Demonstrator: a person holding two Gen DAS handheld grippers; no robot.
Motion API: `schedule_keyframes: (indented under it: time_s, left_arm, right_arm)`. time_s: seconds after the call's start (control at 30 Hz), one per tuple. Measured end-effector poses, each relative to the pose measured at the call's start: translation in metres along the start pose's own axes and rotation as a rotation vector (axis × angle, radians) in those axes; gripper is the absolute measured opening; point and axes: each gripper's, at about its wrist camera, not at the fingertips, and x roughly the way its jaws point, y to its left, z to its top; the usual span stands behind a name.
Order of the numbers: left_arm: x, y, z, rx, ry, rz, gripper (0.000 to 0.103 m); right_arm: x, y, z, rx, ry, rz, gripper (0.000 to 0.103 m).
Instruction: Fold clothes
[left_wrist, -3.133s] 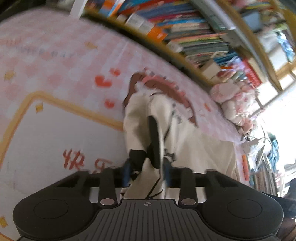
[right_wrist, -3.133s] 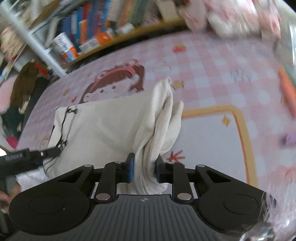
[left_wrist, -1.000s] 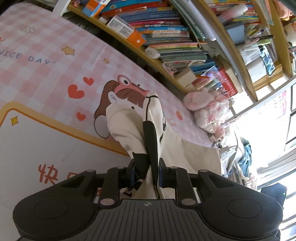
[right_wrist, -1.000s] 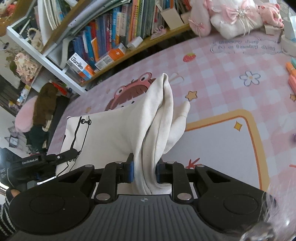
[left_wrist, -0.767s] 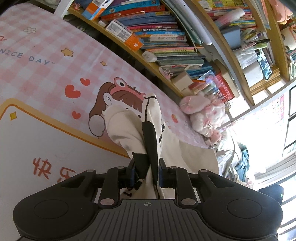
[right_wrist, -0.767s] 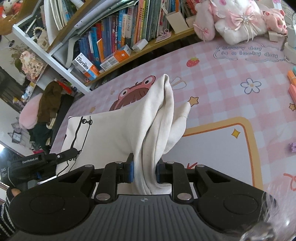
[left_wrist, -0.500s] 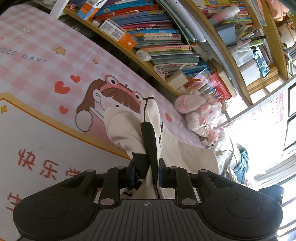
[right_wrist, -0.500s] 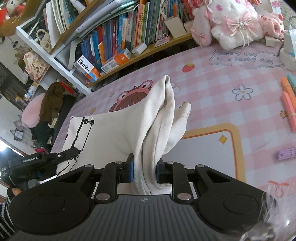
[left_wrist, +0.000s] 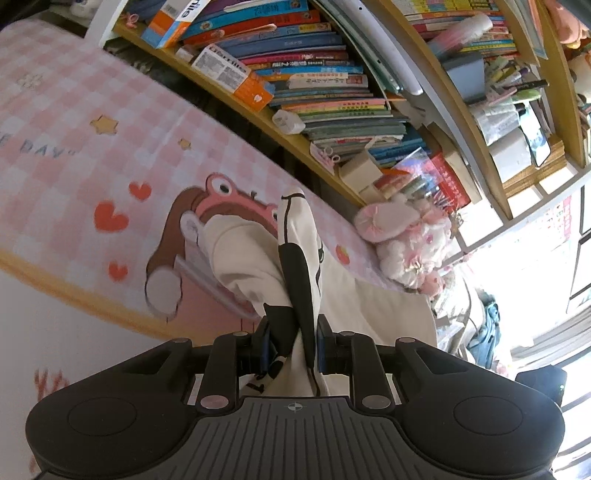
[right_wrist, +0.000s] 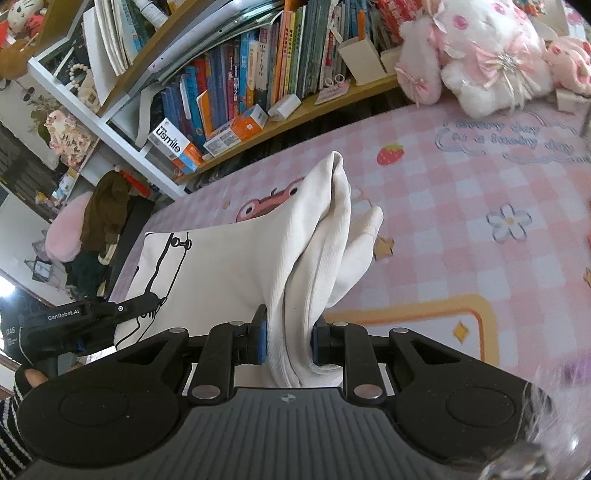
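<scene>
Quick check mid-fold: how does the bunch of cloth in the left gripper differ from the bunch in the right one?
The left gripper pinches cloth with black print on it, a dark band running up the bunch; the right gripper pinches plain cream ribbed cloth. The left bunch looks narrower, the right one thicker with several layers stacked. Both belong to the same cream garment, and both grippers are shut on it, with it raised off the pink checked mat.
</scene>
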Motion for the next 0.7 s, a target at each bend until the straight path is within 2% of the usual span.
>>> schedule_keyframes:
  time_s: [0.43,0.7]
  left_arm:
    - [0.052,0.019,0.085,0.058,-0.011,-0.043,0.021]
    - [0.079,0.033,0.123,0.065,-0.033,-0.044,0.021]
  right_arm:
    - [0.060,0.004,0.071,-0.001,-0.077,-0.030,0.019]
    - [0.098,0.002,0.109,-0.028,-0.096,-0.029,0.019]
